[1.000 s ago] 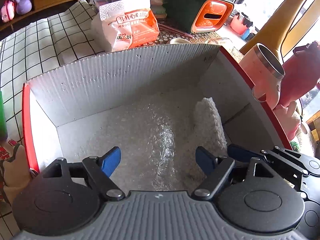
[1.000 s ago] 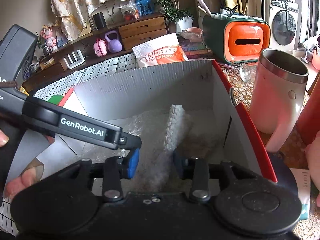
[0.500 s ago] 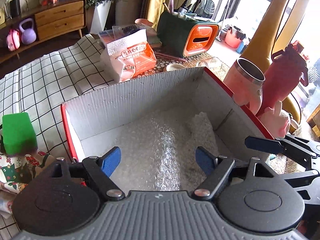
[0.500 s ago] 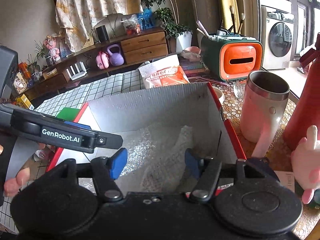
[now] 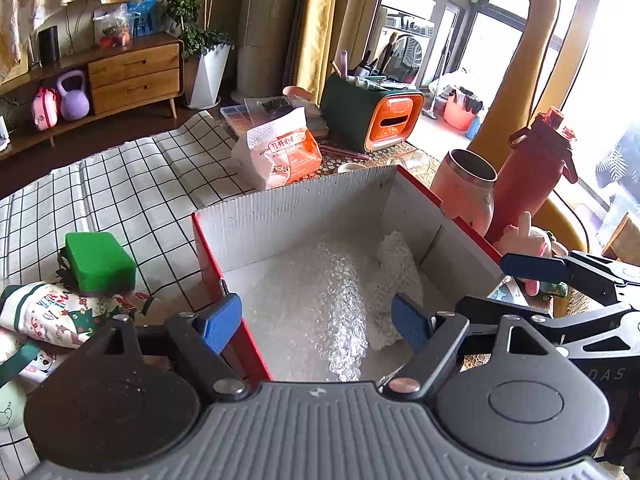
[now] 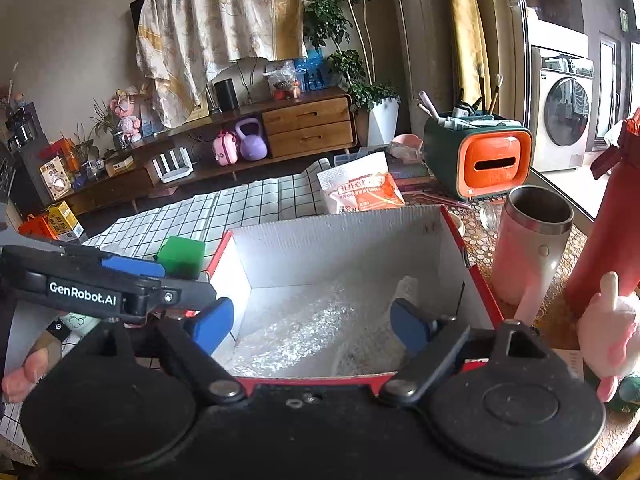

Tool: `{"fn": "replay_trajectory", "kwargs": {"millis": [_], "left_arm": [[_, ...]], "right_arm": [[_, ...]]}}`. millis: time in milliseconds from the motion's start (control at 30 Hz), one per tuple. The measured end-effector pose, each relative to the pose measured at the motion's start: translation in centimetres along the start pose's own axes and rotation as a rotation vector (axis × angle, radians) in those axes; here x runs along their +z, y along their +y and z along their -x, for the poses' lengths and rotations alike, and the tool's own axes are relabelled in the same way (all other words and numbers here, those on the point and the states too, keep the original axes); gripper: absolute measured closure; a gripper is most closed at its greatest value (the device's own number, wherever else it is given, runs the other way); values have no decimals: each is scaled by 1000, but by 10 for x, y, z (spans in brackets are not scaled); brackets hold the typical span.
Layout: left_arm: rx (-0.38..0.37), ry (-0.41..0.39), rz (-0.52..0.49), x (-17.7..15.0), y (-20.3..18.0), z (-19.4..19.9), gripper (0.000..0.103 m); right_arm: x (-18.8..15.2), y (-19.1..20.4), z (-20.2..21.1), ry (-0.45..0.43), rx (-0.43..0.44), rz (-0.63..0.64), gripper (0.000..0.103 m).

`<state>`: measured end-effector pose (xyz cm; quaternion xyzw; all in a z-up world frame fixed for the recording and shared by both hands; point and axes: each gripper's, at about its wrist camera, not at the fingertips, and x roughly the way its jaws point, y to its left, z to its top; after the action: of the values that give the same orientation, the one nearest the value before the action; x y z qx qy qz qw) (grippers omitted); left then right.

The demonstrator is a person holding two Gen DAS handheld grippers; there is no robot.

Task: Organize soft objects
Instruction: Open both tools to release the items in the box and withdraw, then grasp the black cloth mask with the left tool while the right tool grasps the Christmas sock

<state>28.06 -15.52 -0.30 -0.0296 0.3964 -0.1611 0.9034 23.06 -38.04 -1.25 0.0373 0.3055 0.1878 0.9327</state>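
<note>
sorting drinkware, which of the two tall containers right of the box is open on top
The pale pink tumbler: its steel rim gapes with no lid. The red bottle beside it is capped.

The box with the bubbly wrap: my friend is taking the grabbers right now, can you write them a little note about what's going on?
Left gripper: open, empty, above the box.
Right gripper: jaws opening, nothing between them.
In the box: bubble wrap and a white fluffy cloth by the right wall. That part is done.
Left to pack: green sponge and printed cloth on the checked mat, pink plush toy right of the box.
</note>
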Motion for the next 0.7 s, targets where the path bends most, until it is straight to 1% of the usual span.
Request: {"fn": "replay_trajectory", "kwargs": {"millis": [167,300,433,500,567,700], "left_arm": [[-8,-42,-4,-15,9,31,19],[-3,-85,-4,-31,20,60,18],[2,-142,3,-47,34,90,13],[12,-160,8,-56,42,103,7],[18,-171,20,-63,51,113,4],[38,-202,54,-78,71,134,1]], "right_arm": [[1,21,12,-36,25,19,7],[-1,43,21,-53,63,32,4],[-6,64,26,-59,98,56,4],[-7,76,28,-59,117,68,3],[-8,86,27,-58,131,78,3],[-11,110,28,-58,167,103,3]]}}
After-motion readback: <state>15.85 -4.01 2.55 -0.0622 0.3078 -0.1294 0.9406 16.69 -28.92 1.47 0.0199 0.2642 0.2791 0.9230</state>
